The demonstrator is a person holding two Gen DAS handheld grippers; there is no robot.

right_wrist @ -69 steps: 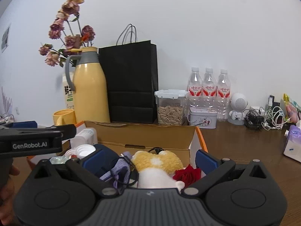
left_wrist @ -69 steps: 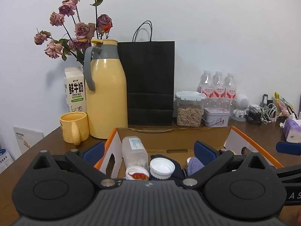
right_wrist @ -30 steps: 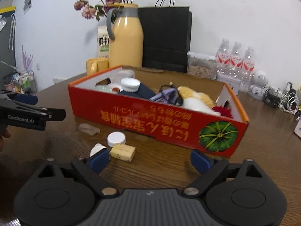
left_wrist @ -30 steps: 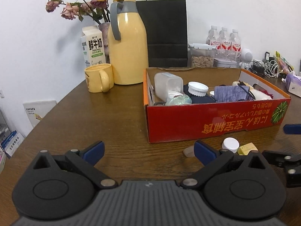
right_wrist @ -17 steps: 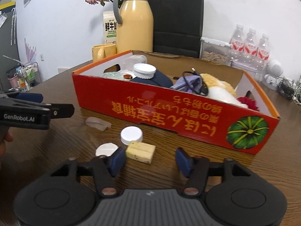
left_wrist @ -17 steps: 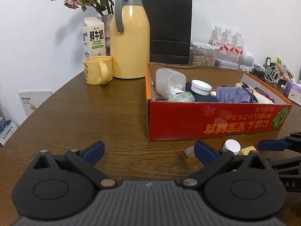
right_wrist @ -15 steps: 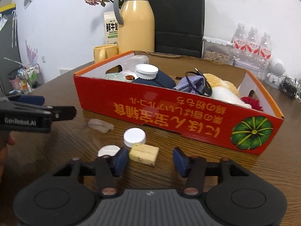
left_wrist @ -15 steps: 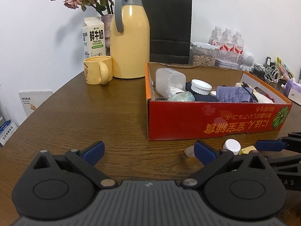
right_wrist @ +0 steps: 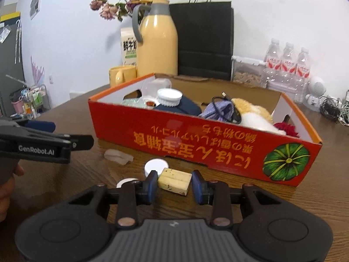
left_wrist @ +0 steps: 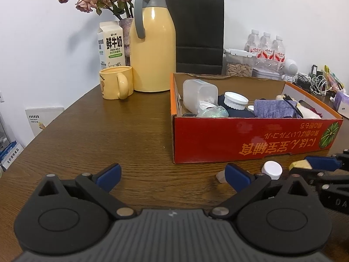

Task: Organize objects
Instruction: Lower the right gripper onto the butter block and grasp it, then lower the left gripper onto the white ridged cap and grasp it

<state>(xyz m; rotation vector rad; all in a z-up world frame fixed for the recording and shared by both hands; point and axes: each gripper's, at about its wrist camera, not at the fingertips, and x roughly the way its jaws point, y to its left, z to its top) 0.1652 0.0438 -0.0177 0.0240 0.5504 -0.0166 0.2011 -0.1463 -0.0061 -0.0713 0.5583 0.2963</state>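
A red cardboard box [right_wrist: 218, 140] [left_wrist: 250, 139] holds several objects: a clear tub, a white-capped jar, purple cloth, a plush toy. On the table in front of it lie a yellow block [right_wrist: 174, 181] [left_wrist: 300, 164], a white cap [right_wrist: 156, 166] [left_wrist: 272, 168], a second white cap [right_wrist: 126, 182] and a clear plastic piece [right_wrist: 117, 156]. My right gripper [right_wrist: 174, 185] straddles the yellow block, jaws narrowed close to its ends without clearly pressing it. My left gripper [left_wrist: 172, 174] is wide open and empty over bare table left of the box.
A yellow thermos [left_wrist: 152, 50], yellow mug [left_wrist: 115, 85], milk carton [left_wrist: 111, 45], flowers and a black paper bag [left_wrist: 199, 35] stand behind the box. Water bottles [left_wrist: 266, 48], a nut container and cables sit at the back right.
Both grippers pulled back from over the box to the table in front of it. My right gripper then moved onto the yellow block and narrowed its jaws around it.
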